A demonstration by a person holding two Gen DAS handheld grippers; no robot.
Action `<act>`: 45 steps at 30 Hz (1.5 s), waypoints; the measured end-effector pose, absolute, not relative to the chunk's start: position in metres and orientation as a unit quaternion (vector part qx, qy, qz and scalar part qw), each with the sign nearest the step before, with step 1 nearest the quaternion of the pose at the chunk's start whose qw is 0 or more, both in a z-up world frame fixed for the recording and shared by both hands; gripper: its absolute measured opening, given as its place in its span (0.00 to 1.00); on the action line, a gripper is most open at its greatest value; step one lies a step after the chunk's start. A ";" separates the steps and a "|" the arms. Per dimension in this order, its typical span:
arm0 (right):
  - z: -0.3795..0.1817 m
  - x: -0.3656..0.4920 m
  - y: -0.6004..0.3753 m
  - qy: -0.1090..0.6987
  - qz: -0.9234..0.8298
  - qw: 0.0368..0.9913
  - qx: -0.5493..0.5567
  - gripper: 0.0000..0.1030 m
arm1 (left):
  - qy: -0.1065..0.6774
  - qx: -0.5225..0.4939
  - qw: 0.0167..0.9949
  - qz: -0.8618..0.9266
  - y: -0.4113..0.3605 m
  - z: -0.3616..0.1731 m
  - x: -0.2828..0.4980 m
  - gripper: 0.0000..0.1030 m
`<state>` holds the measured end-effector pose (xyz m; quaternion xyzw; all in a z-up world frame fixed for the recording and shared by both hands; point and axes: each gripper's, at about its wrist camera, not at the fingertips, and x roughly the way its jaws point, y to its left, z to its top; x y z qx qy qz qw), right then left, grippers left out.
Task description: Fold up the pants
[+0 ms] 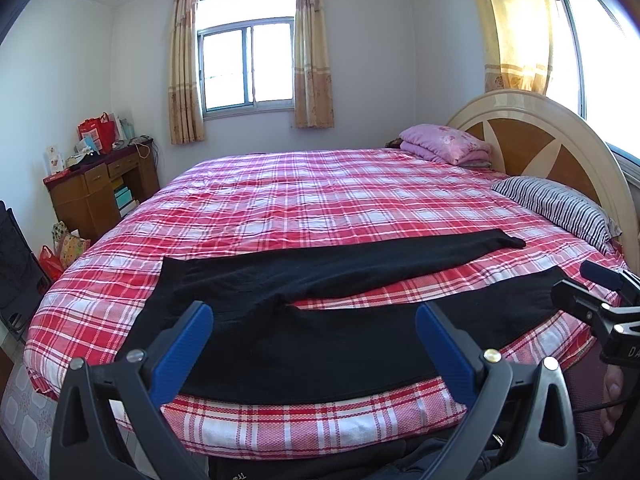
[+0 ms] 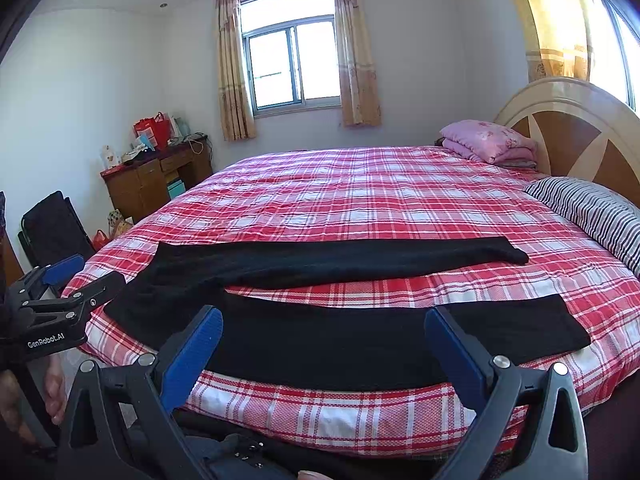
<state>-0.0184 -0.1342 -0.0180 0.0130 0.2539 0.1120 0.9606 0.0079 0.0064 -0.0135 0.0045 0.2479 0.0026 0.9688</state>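
Black pants [image 1: 312,280] [image 2: 320,280] lie flat on the near part of a bed, waist to the left, both legs stretched to the right and spread apart in a narrow V. My left gripper [image 1: 314,314] hovers open above the near leg close to the crotch, with its blue pads wide apart. My right gripper [image 2: 324,320] is open too, held over the middle of the near leg. Neither touches the cloth. From the left wrist view the right gripper's black body shows at the right edge, and the left gripper's body shows at the left edge of the right wrist view.
The bed has a red and white plaid cover [image 1: 320,200], a striped pillow [image 1: 560,204] and a folded pink quilt [image 1: 444,144] by the curved headboard [image 1: 532,132]. A cluttered wooden desk [image 1: 100,184] and bags stand at the left wall. A person's hand [image 2: 52,392] holds the left gripper.
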 end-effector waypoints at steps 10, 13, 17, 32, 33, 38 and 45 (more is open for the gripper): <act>-0.019 -0.018 -0.133 0.254 0.112 0.961 0.013 0.99 | 0.253 0.003 0.968 0.002 0.006 -0.013 0.010 1.00; -0.020 -0.018 -0.133 0.255 0.113 0.960 0.013 0.99 | 0.253 0.002 0.968 0.002 0.006 -0.013 0.010 1.00; -0.020 -0.018 -0.132 0.255 0.112 0.960 0.013 0.99 | 0.253 0.002 0.967 0.002 0.006 -0.014 0.010 1.00; -0.025 -0.016 -0.130 0.262 0.114 0.958 0.010 0.99 | 0.258 0.000 0.966 0.002 0.006 -0.018 0.011 1.00; -0.025 -0.016 -0.130 0.262 0.114 0.958 0.010 0.99 | 0.258 0.001 0.966 0.002 0.006 -0.018 0.011 1.00; -0.025 -0.015 -0.129 0.264 0.114 0.958 0.009 0.99 | 0.263 0.000 0.965 0.002 0.005 -0.018 0.013 1.00; -0.032 -0.012 -0.127 0.272 0.115 0.955 0.007 0.99 | 0.272 0.000 0.962 0.002 0.006 -0.021 0.018 1.00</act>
